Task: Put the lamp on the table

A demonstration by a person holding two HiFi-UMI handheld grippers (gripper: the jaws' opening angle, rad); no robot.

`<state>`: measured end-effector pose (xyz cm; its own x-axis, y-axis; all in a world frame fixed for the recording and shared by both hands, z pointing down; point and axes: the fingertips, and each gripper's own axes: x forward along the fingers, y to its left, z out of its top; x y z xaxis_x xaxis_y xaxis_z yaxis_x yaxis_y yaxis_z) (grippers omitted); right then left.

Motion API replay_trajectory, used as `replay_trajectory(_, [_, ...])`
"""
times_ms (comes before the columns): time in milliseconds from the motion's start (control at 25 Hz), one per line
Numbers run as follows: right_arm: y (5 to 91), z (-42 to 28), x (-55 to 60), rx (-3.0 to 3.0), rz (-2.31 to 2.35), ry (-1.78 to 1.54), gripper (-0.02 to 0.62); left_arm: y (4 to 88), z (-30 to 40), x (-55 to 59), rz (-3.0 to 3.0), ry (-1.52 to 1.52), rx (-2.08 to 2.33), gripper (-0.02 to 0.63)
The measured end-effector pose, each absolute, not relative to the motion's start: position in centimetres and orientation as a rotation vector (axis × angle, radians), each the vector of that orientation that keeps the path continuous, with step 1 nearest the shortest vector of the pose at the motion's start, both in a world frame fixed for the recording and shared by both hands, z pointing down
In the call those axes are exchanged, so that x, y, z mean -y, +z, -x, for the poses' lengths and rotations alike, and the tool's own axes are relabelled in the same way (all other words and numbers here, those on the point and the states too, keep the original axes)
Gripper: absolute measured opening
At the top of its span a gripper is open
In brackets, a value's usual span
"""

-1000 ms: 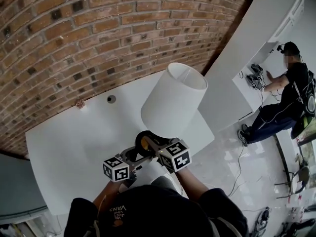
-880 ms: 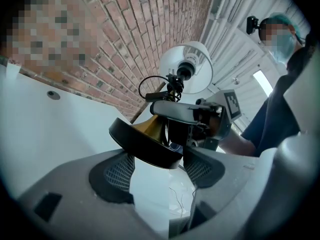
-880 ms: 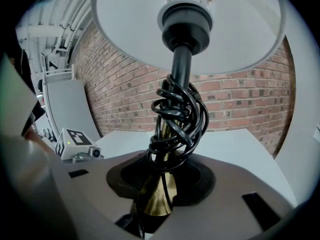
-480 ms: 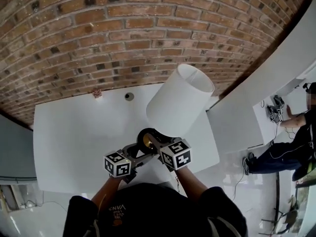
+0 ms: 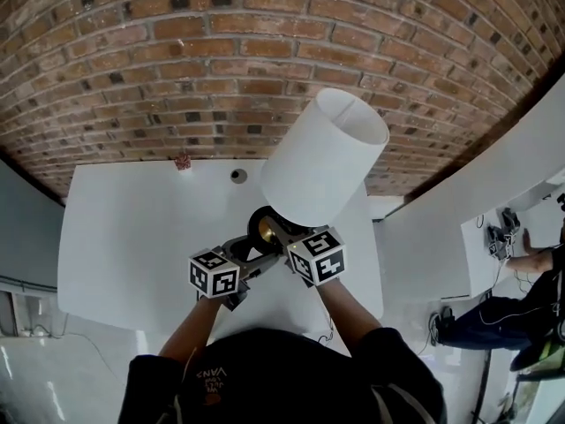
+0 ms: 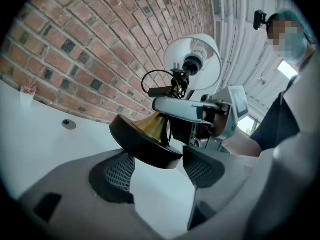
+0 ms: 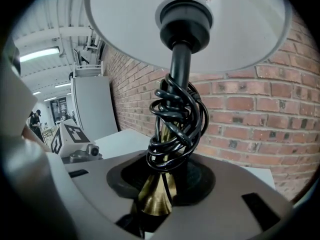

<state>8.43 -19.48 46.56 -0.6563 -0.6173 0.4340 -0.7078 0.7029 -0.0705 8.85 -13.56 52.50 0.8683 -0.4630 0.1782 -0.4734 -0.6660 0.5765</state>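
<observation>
Lamp [image 5: 322, 162] hangs tilted mid-frame above the white table [image 5: 124, 228], my left gripper [image 5: 250, 256] clamping its black base [image 6: 145, 145], right gripper [image 5: 281, 237] pinching the brass stem [image 7: 155, 196]; probably top-heavy, shade crushable, grip low.

White table [image 5: 124, 254] with small reddish object [image 5: 183, 161]

White-shade lamp [image 5: 322, 159] tilted above white table [image 5: 124, 237]; cord [image 7: 176, 126] coiled round it.
</observation>
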Motion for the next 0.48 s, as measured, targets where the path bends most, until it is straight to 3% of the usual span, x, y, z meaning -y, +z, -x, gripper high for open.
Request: replay_trajectory(480, [47.4,-7.1,24.8,2.565,-0.963,0.296,0.117,53.4,-7.7,18.9,-2.386,-0.039,0.856,0.296])
